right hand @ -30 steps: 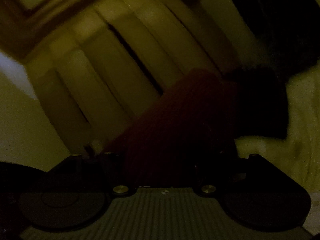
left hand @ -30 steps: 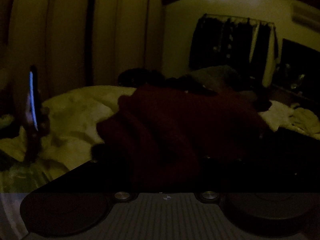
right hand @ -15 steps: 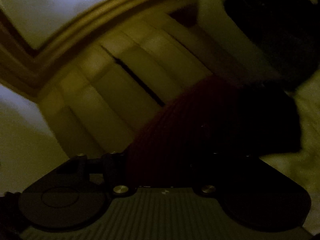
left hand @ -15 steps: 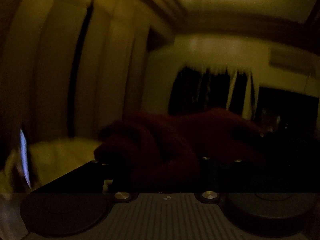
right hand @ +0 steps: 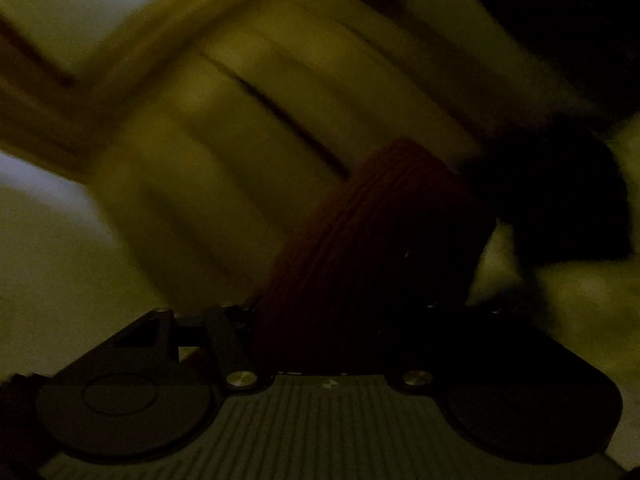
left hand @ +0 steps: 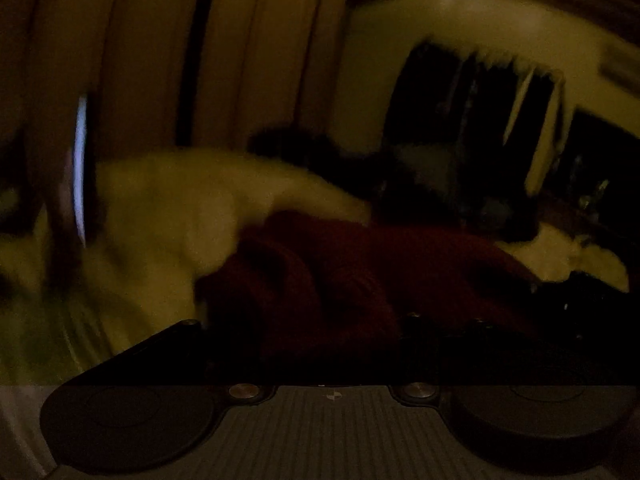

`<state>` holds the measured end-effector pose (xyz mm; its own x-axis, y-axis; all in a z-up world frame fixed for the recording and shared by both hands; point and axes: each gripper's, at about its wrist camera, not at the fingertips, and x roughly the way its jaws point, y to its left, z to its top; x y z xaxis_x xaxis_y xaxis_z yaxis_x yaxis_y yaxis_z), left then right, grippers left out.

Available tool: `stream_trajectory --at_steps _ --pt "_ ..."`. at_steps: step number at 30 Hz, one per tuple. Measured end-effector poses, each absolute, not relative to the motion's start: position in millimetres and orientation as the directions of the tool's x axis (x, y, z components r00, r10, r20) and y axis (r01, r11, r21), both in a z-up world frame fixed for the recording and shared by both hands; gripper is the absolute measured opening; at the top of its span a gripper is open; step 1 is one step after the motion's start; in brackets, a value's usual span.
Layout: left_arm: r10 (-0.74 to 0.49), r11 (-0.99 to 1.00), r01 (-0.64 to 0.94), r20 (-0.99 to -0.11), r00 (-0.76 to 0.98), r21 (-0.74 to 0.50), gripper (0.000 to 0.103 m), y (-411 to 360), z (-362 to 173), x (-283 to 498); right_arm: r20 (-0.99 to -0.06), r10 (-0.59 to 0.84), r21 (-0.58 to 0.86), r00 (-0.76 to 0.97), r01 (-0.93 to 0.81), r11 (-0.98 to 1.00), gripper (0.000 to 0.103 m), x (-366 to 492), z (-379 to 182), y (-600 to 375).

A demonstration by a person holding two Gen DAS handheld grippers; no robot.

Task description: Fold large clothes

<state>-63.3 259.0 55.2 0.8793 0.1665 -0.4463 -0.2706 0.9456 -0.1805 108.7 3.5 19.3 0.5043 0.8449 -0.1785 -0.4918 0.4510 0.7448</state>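
Dropped again toward the pale rumpled bed cover (left hand: pixel 192 208) after a lift half a second ago: dark red ribbed knit garment (left hand: pixel 360 280), bunched over it. Left gripper (left hand: pixel 328 336) and right gripper (right hand: pixel 324 320) apparently clamping cloth; openings too dark to tell. Probably laying down a fold.

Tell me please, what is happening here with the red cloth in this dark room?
A person is folding a dark red knitted garment over a bed with pale bedding. Each hand holds a gripper. The left gripper and the right gripper both have the red fabric bunched between their fingers, so each seems to grip it. The pictures are dark and blurred, so the fold's shape is unclear. Dark clothes hang on a rack behind.
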Motion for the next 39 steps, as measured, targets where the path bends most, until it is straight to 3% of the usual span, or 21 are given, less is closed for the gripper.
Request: stream_trajectory --at_steps 1,3,8,15,21,26,33,39 --pt "0.160 0.951 -0.256 -0.431 0.888 -0.175 0.103 256 46 -65 -0.214 0.829 0.759 0.517 -0.446 0.474 0.066 110 -2 -1" --pt "0.171 0.957 -0.253 -0.425 0.889 -0.142 0.103 246 48 -64 -0.154 0.845 0.819 0.512 -0.412 0.399 0.067 110 -32 -18" --pt "0.211 0.956 -0.278 -0.448 0.869 -0.090 0.103 243 55 -67 -0.212 0.826 0.777 0.522 -0.423 0.466 0.070 115 -15 -13" --pt "0.261 0.947 -0.317 -0.476 0.840 -0.040 0.103 248 51 -67 -0.247 0.825 0.796 0.508 -0.380 0.472 0.084 98 -22 -9" --pt "0.357 0.934 -0.295 -0.466 0.810 0.202 0.103 219 66 -71 -0.314 0.757 0.632 0.573 -0.469 0.617 0.090 78 16 -2" --pt "0.406 0.897 -0.243 -0.475 0.781 0.368 0.103 192 73 -74 -0.348 0.689 0.460 0.635 -0.525 0.716 0.102 52 58 2" --pt "0.300 0.952 -0.198 -0.563 0.770 0.235 0.103 194 83 -85 -0.472 0.653 0.401 0.592 -0.515 0.758 0.103 36 95 2" --pt "0.337 0.939 -0.222 -0.578 0.743 0.263 0.103 195 80 -91 -0.525 0.645 0.328 0.555 -0.568 0.755 0.103 23 96 21"
